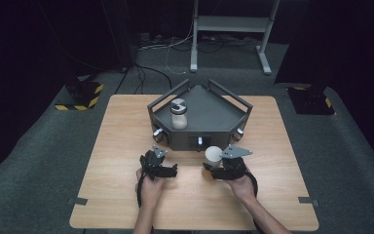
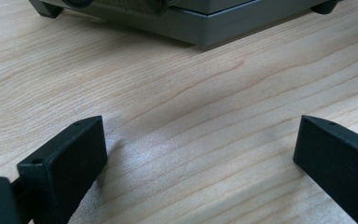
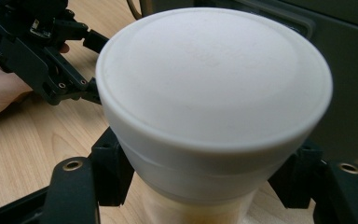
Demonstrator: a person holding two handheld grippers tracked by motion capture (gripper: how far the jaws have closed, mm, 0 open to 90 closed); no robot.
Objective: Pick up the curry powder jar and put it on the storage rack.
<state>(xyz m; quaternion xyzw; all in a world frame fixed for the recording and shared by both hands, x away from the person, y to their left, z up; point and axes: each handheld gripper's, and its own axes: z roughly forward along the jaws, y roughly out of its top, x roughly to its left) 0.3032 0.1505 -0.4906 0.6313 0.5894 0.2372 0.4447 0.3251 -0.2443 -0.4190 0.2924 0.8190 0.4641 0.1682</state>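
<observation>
A jar with a wide white cap [image 1: 213, 155] [image 3: 214, 93] stands on the wooden table [image 1: 126, 146], just in front of a grey five-sided tray [image 1: 214, 117]. My right gripper [image 1: 210, 168] [image 3: 205, 186] is shut on the jar's body below the cap, one jaw on each side. My left gripper [image 1: 173, 169] [image 2: 200, 135] rests low over the table to the left of the jar. It is open, with bare wood between its jaws. A second, clear jar with a grey lid [image 1: 178, 114] stands upright inside the tray at its left.
The tray has raised black rails and small knobs [image 1: 199, 141] along its front wall. Its front edge [image 2: 205, 28] lies close ahead of the left gripper. On the floor behind the table are a metal stand [image 1: 229, 29], cables and two yellow-striped blocks [image 1: 83, 95].
</observation>
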